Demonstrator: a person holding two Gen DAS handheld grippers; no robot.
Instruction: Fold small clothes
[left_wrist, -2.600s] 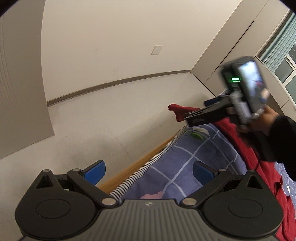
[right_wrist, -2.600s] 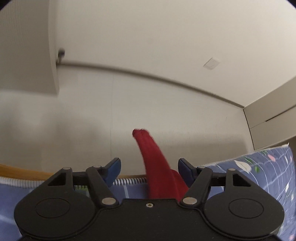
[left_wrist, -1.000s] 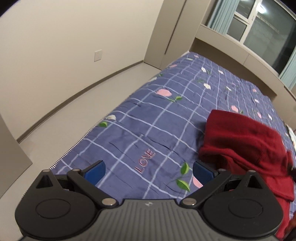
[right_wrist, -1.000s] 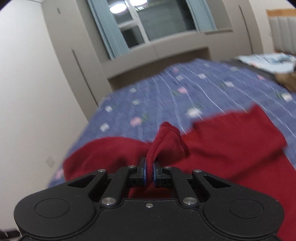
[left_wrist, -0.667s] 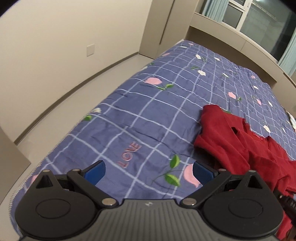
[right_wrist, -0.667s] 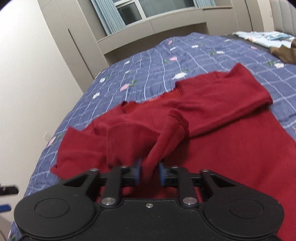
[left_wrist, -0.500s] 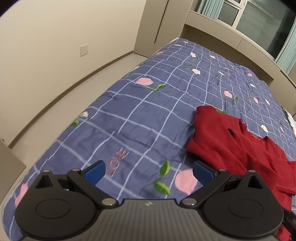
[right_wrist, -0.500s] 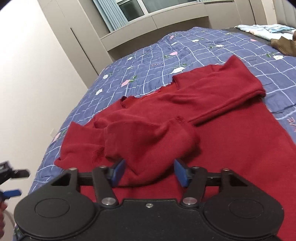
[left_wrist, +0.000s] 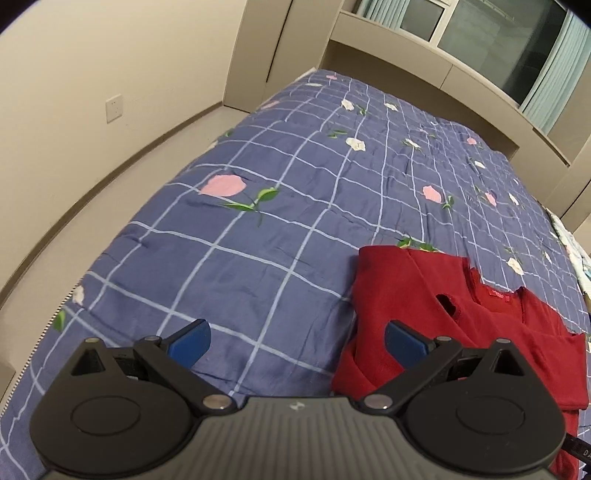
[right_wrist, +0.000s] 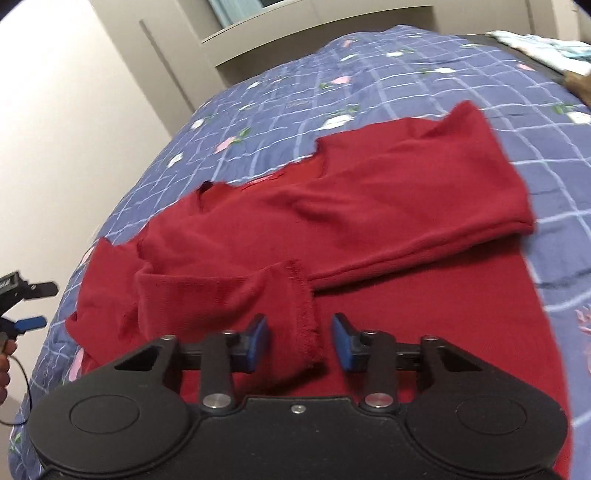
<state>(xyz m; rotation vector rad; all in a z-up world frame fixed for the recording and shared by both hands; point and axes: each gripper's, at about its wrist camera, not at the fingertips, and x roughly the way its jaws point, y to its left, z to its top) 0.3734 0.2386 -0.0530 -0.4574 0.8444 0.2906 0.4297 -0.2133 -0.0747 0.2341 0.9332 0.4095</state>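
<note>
Right wrist view shows the soft dark red knitted sweater (right_wrist: 369, 206) lying spread on the blue checked bed cover with little flowers (right_wrist: 406, 74). Both long sleeves are already laid across the body. One sleeve runs from 3 o'clock toward the middle, and the other sleeve's cuff (right_wrist: 299, 306) rests at about 6 o'clock, between the blue pads of the right gripper (right_wrist: 300, 341). Its jaws stand apart and hold nothing; the cuff lies loose between them.

Left wrist view has the left gripper (left_wrist: 295, 338) over the bed cover, jaws wide apart and holding nothing. The sweater's left edge sits at 4 o'clock from it, by its right pad.

So the sleeves look done. The body is not yet folded over, and I think that is what is left. The picture is a bit blurry, so the sleeve may not lie quite flat.
</note>
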